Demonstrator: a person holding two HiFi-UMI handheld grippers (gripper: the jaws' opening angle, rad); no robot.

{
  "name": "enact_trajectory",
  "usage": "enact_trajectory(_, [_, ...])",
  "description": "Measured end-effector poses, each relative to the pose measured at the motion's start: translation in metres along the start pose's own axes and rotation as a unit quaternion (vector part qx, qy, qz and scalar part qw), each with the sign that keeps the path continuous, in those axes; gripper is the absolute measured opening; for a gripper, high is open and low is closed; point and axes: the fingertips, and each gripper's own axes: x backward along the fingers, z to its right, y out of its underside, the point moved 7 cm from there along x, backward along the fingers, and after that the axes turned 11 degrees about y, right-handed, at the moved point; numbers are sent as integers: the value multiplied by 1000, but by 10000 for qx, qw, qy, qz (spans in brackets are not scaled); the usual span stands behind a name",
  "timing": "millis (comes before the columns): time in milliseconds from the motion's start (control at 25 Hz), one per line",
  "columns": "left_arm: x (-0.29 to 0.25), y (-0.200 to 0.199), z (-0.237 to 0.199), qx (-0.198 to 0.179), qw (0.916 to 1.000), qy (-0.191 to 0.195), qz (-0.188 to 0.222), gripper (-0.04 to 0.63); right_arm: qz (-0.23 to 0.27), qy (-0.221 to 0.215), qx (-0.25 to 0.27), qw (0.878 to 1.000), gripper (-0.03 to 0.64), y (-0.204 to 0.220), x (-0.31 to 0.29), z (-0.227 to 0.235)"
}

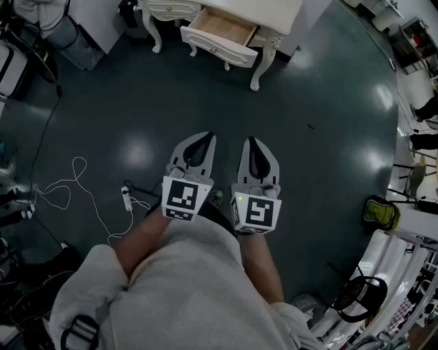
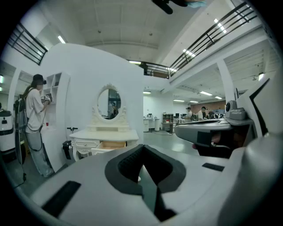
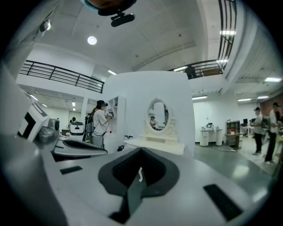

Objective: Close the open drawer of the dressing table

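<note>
The white dressing table (image 1: 267, 15) stands at the top of the head view, with its wooden-lined drawer (image 1: 220, 29) pulled out toward me. In the left gripper view the dressing table (image 2: 102, 132) with its oval mirror (image 2: 108, 103) is far ahead, and the drawer (image 2: 111, 144) hangs open. The right gripper view shows the same dressing table (image 3: 157, 143) and mirror. My left gripper (image 1: 202, 139) and right gripper (image 1: 252, 143) are side by side, well short of the table. Both are shut with nothing in them.
A white cable with a small controller (image 1: 126, 198) lies on the dark floor at the left. A person (image 2: 34, 121) stands beside a white partition left of the table. White racks (image 1: 387, 273) and a yellow-green bag (image 1: 380, 213) are at the right.
</note>
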Motion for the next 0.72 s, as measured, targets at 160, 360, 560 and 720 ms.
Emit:
enact_trajectory(160, [-13, 0, -15, 22, 10000, -46, -64, 6, -98, -59, 42, 9999, 15, 2, -26, 2])
enact_trajectory(360, [-33, 9, -51, 257, 9993, 80, -249, 6, -212, -40, 120, 9997, 15, 7, -65, -8])
enact_trajectory(560, [-64, 11, -89, 361, 9981, 243, -433, 6, -487, -99, 352, 9981, 15, 11, -113, -22])
enact_trajectory(720, [-81, 20, -116, 527, 9968, 285, -528, 8, -757, -257, 419, 9959, 15, 22, -145, -36])
